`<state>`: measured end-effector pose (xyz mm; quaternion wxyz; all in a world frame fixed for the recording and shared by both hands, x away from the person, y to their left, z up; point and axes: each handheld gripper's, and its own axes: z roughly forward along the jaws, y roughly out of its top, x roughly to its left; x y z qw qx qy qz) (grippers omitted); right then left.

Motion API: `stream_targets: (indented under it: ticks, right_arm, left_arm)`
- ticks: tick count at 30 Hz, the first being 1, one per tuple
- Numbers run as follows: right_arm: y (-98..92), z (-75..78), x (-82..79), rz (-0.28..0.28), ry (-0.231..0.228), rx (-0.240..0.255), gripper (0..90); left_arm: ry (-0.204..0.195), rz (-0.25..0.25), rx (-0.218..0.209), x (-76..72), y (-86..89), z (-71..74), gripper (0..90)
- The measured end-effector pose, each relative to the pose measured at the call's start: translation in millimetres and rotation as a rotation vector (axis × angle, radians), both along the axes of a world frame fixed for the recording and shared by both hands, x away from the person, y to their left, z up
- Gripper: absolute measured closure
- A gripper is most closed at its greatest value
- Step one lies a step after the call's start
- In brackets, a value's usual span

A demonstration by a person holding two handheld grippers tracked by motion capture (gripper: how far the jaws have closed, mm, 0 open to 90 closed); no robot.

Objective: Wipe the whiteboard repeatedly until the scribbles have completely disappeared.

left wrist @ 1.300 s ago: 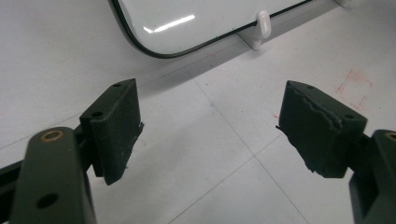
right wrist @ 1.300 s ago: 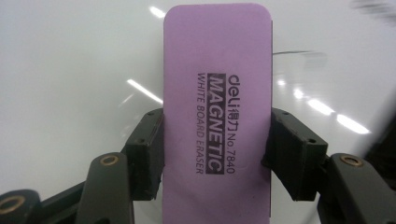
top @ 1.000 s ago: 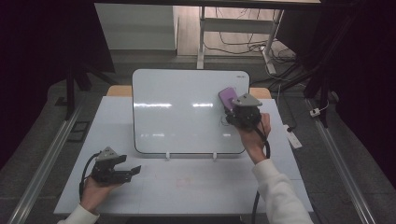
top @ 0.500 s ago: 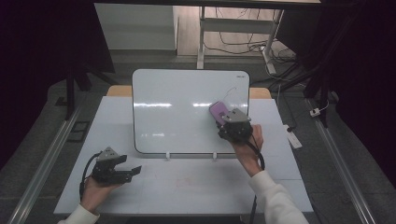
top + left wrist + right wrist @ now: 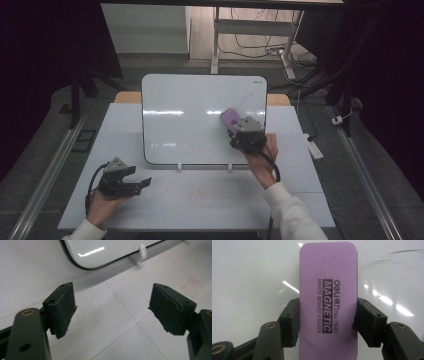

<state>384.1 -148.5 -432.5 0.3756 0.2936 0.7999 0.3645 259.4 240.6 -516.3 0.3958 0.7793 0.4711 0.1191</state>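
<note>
A purple whiteboard eraser (image 5: 328, 297) is clamped between the jaws of my right gripper (image 5: 239, 131), its printed face toward the camera. It lies against the right half of the whiteboard (image 5: 185, 120), which leans upright on two small white stands. A thin pen mark (image 5: 245, 100) runs above the eraser, near the board's top right corner. My left gripper (image 5: 134, 183) rests low over the table at the front left, jaws wide apart with nothing between them; its pads (image 5: 62, 308) frame bare tabletop.
The white table (image 5: 200, 200) carries faint red marks (image 5: 191, 287) to the right of my left gripper. A white stand clip (image 5: 142, 251) holds the board's lower edge. Metal rails run along both sides of the table, and cables lie on the floor behind.
My right gripper has carried the eraser left and down across the board, from its right edge toward the middle right. The left gripper has stayed put.
</note>
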Motion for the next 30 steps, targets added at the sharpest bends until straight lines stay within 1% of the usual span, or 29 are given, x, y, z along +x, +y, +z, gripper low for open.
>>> stream_targets:
  ticks: [2, 4, 6, 7, 8, 9, 11, 12, 13, 14, 15, 16, 17, 19, 20, 21, 23, 24, 25, 26, 28, 29, 30]
  right_arm:
    - [10.2, -11.9, -10.0, 0.044, 0.016, -0.010, 41.0]
    - [17.5, -21.0, -17.9, 0.074, 0.022, -0.029, 41.0]
    - [19.5, -25.2, -21.6, 0.089, 0.019, -0.043, 41.0]
    - [18.1, -25.2, -21.4, 0.095, 0.018, -0.039, 41.0]
    - [15.9, -24.0, -19.9, 0.095, 0.026, -0.022, 41.0]
    - [12.8, -22.1, -18.2, 0.085, 0.027, -0.014, 41.0]
    - [3.5, -16.5, -13.4, 0.053, 0.007, -0.002, 41.0]
    - [3.5, -16.5, -13.4, 0.053, 0.007, -0.002, 41.0]
    - [-9.4, -8.4, -5.7, 0.011, -0.004, 0.032, 41.0]
    - [-16.3, -3.6, -1.7, -0.015, -0.016, 0.039, 41.0]
    - [-22.8, 1.2, 2.6, -0.037, -0.022, 0.059, 41.0]
    - [-28.3, 5.7, 6.7, -0.055, -0.023, 0.078, 40.9]
    - [-32.2, 9.5, 10.0, -0.070, -0.031, 0.085, 41.0]
    - [-34.6, 13.5, 14.2, -0.079, -0.028, 0.109, 41.0]
    - [-32.0, 13.1, 14.1, -0.080, -0.031, 0.101, 41.0]
    - [-27.6, 11.4, 12.8, -0.067, -0.033, 0.090, 41.0]
    - [-15.3, 6.4, 7.3, -0.029, -0.018, 0.079, 41.0]
    - [-8.2, 3.0, 4.2, -0.006, -0.015, 0.057, 41.0]
    - [-1.2, 0.2, 1.9, 0.008, -0.025, 0.020, 41.0]
    - [3.6, -0.7, 0.8, 0.010, -0.042, -0.017, 41.0]
    - [5.1, 0.2, 1.9, 0.013, -0.042, -0.018, 41.0]
    - [2.4, 6.7, 8.2, 0.006, -0.026, 0.027, 41.0]
    - [0.5, 11.3, 11.8, -0.006, -0.030, 0.039, 41.0]
  left_arm:
    - [0.002, 0.000, -0.001, -0.3, -0.6, 0.0, 21.7]
    - [0.000, -0.002, 0.002, -0.3, -0.5, 0.2, 21.7]
    - [0.001, 0.000, 0.002, -0.1, -0.4, -0.1, 21.7]
    - [0.001, -0.001, 0.001, -0.1, -0.3, -0.1, 21.7]
    - [0.001, -0.001, 0.001, -0.1, -0.3, -0.1, 21.7]
    - [-0.001, 0.000, 0.000, -0.2, 0.0, -0.1, 21.8]
    - [-0.002, -0.001, -0.001, -0.2, 0.4, -0.1, 21.8]
    - [-0.002, -0.001, -0.001, -0.2, 0.4, -0.1, 21.7]
    - [-0.001, 0.000, -0.003, -0.2, 0.4, -0.1, 21.8]
    - [-0.001, -0.001, -0.002, 0.0, 0.4, -0.3, 21.7]
    - [0.002, -0.002, -0.002, 0.1, 0.1, -0.2, 21.7]
    - [0.001, -0.002, -0.001, 0.1, -0.1, -0.1, 21.8]
    - [0.000, -0.001, -0.001, 0.2, -0.2, 0.2, 21.7]
    - [0.000, -0.001, -0.002, 0.2, 0.2, 0.4, 21.7]
    - [0.000, -0.001, -0.002, 0.2, 0.2, 0.4, 21.7]
    - [0.001, 0.001, -0.003, 0.4, 0.7, 0.3, 21.7]
    - [0.002, 0.002, -0.003, 0.7, 0.9, 0.2, 21.7]
    - [0.001, 0.003, -0.003, 0.7, 0.6, 0.0, 21.7]
    - [0.002, 0.002, 0.000, 0.5, 0.2, 0.0, 21.7]
    - [0.002, 0.001, 0.001, 0.3, 0.0, 0.0, 21.7]
    - [0.002, 0.000, 0.000, 0.1, -0.4, -0.1, 21.7]
    - [0.001, 0.001, 0.001, -0.1, -0.2, 0.0, 21.7]
    - [0.001, 0.000, 0.000, 0.0, 0.2, 0.0, 21.7]
